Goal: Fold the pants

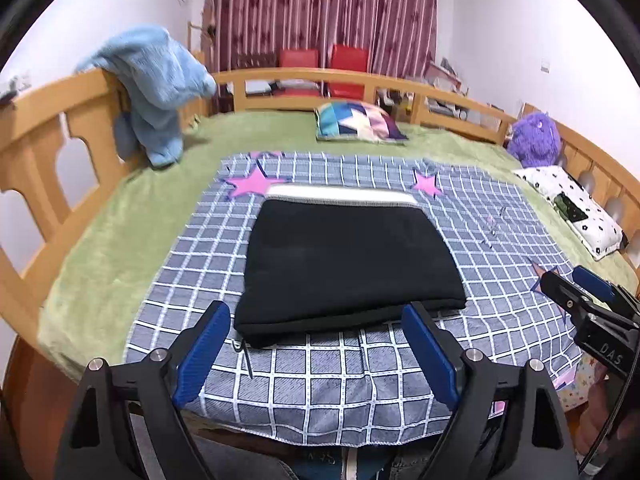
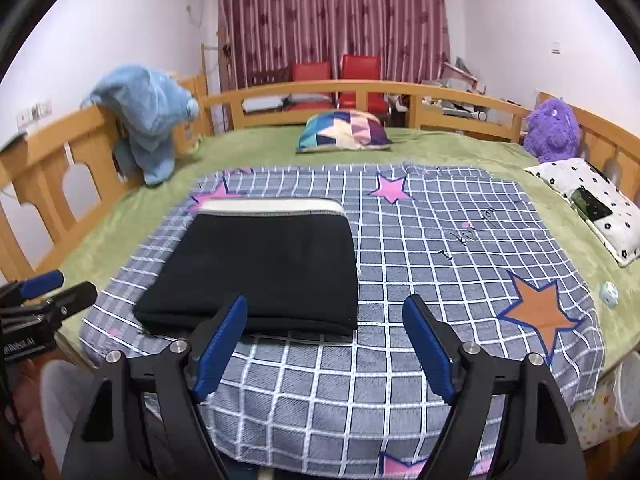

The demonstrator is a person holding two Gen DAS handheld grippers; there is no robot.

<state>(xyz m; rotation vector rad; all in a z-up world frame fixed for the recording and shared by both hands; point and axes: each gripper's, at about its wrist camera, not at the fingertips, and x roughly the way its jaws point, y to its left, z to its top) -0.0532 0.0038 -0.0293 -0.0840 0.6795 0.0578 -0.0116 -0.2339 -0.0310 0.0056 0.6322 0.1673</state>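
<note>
The black pants [image 1: 348, 264] lie folded into a flat rectangle on the checked blue blanket [image 1: 500, 224], with a white and grey band along the far edge. My left gripper [image 1: 316, 322] hovers open above the near edge of the pants, nothing between its blue pads. My right gripper [image 2: 326, 314] is open too, held above the near right corner of the pants [image 2: 260, 268], clear of the cloth. Each view shows the other gripper at its side edge: the right gripper [image 1: 576, 284] and the left gripper [image 2: 60, 284].
The blanket [image 2: 440, 240] covers a green sheet [image 2: 440, 148] on a bed with a wooden rail [image 2: 352, 88]. A light blue garment [image 2: 148, 116] hangs over the left rail. A patchwork cushion [image 2: 344, 132], purple plush toy [image 2: 554, 130] and spotted pillow [image 2: 592, 204] lie farther back.
</note>
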